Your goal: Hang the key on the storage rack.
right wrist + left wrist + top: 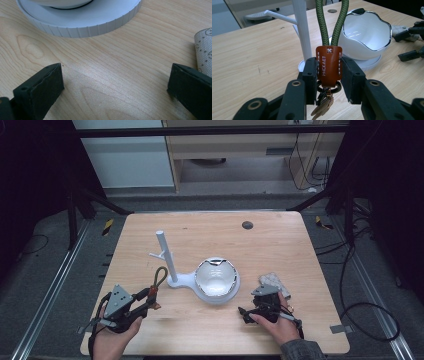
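Left gripper view shows the left hand-held gripper [328,78] clamped on the keychain's brown leather tab [328,65] near the worktop's [280,250] front-left corner, while the right hand-held gripper [115,87] stands apart, holding nothing.

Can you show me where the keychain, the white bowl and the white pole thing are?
keychain [328,65]: left gripper view, on its brown leather tab.
white bowl [216,278]: high view, on its inside.
white stand [165,254]: high view, on its upright post.
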### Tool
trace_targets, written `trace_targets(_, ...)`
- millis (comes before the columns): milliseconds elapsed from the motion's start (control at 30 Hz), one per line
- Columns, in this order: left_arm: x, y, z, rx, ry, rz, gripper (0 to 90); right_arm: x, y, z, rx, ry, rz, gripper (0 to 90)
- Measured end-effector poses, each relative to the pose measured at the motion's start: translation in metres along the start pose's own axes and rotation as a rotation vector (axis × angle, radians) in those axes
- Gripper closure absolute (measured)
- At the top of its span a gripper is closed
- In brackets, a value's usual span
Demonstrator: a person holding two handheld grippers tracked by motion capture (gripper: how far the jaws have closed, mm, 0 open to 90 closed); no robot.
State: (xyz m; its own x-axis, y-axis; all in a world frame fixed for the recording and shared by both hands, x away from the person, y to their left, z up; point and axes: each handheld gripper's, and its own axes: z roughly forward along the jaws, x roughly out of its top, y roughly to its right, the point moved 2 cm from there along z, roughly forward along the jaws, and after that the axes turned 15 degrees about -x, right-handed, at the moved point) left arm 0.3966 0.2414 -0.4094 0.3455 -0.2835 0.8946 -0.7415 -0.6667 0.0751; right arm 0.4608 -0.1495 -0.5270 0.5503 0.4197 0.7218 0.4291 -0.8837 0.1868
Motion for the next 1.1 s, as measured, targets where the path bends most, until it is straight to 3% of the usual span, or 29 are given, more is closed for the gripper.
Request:
trace_targets(333,0.002,0.004,0.006,-0.006,0.026,-0.001,65.8,0.000,0.000,0.000,-0.003,-0.001,0.005,0.2)
trace_targets(667,0.019,0.011,0.004,-0.019,0.079,0.001,65.8,0.000,0.000,0.000,-0.004,-0.001,0.004,0.2)
trace_targets(867,0.023,0.005,0.007,0.003,0.088,0.008,65.8,0.000,0.000,0.000,-0.004,-0.001,0.004,0.3)
trace_targets(1100,0.024,-0.003,0.003,0.032,0.124,-0.018,65.8,0.000,0.000,0.000,-0.004,-0.001,0.005,0.2)
